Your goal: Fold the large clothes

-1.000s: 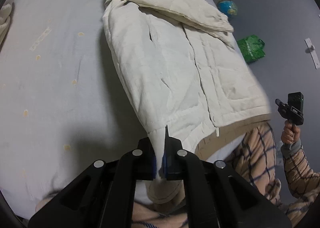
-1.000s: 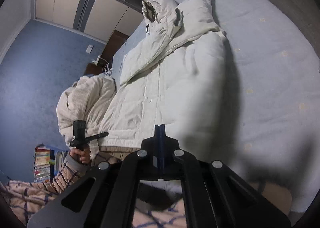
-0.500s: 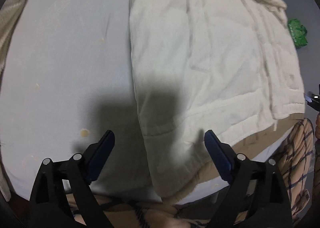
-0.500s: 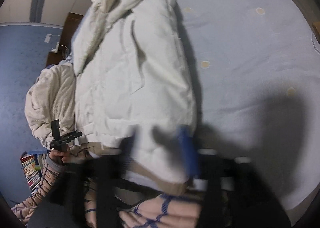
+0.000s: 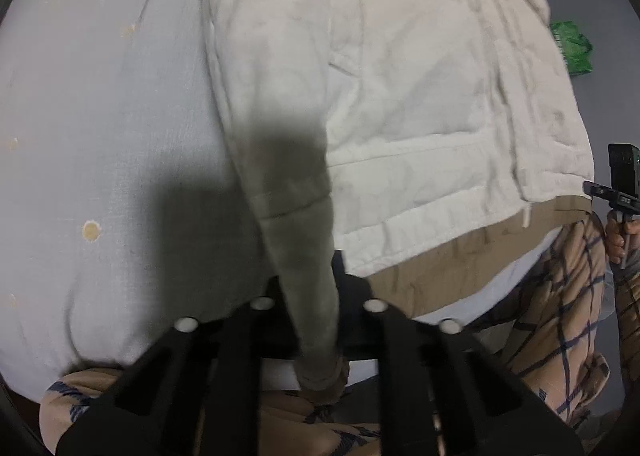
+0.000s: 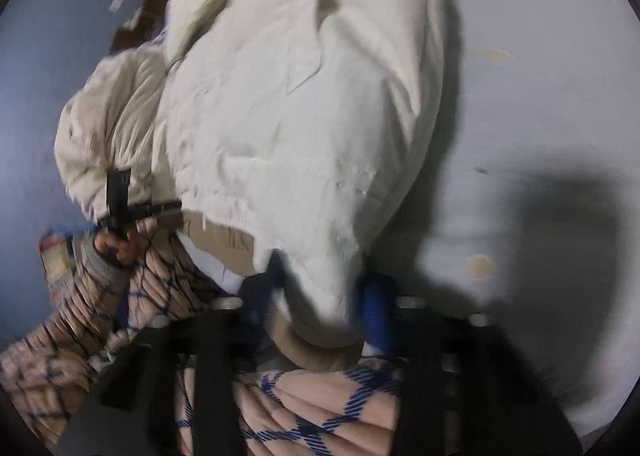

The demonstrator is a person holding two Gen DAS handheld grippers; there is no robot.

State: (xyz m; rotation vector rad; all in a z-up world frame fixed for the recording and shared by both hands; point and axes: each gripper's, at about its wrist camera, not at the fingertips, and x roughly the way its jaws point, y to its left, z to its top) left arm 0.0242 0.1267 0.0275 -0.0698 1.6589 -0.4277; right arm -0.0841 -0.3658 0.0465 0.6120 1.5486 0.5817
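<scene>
A cream padded jacket (image 5: pixel 400 116) lies flat on the pale sheet of the bed (image 5: pixel 100 116), its hem toward me. My left gripper (image 5: pixel 310 272) points steeply down at the hem's left corner. Its jaws are closing, and the shadowed corner fabric is pinched between them. In the right wrist view, which is blurred, the same jacket (image 6: pixel 300 116) shows its right hem corner bulging between the blue pads (image 6: pixel 374 296) of my right gripper (image 6: pixel 324 280); those jaws are closing too, against the fabric. Each view shows the other hand on its black handle (image 5: pixel 620 184) (image 6: pixel 120 200).
A second cream garment (image 6: pixel 104 128) is heaped at the bed's left edge. A green bag (image 5: pixel 570 48) lies on the blue floor, and books (image 6: pixel 56 256) are stacked near the bed. Plaid pyjama legs (image 5: pixel 560 296) press against a brown board (image 5: pixel 460 256) at the bed's near edge.
Both grippers sank toward the bed's near edge and tipped downward. Each went from shut to wide open over a hem corner, then closed on that corner.
</scene>
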